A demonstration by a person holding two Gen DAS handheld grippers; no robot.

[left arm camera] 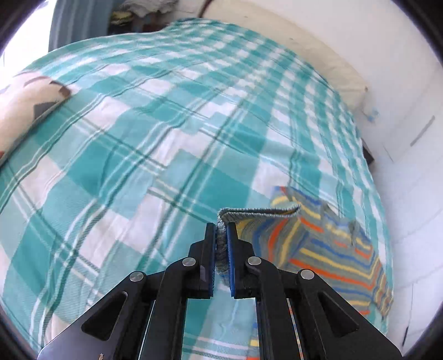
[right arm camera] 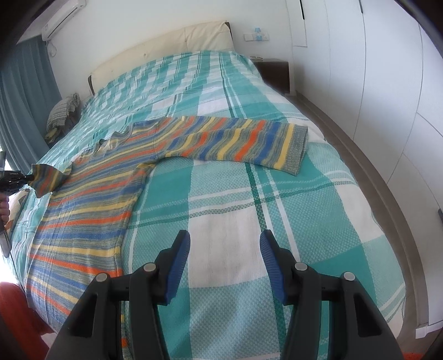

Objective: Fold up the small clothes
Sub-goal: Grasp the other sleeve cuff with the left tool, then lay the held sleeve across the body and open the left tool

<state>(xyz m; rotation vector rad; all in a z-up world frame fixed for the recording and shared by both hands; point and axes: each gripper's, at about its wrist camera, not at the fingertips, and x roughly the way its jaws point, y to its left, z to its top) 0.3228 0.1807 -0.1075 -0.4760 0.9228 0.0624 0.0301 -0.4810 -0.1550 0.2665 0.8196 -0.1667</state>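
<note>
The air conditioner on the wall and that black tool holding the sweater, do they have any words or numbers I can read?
Air conditioner: a small dark logo mark, too blurred to read.
Left gripper, shut on the striped sweater: a small pale label on its black body, too small to read.
Wall switch plate: blue marks, no readable text.
Nothing else bears writing.

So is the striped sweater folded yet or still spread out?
Mostly spread. The striped sweater lies flat on the bed, one sleeve stretched out; the left gripper lifts the other cuff.
</note>
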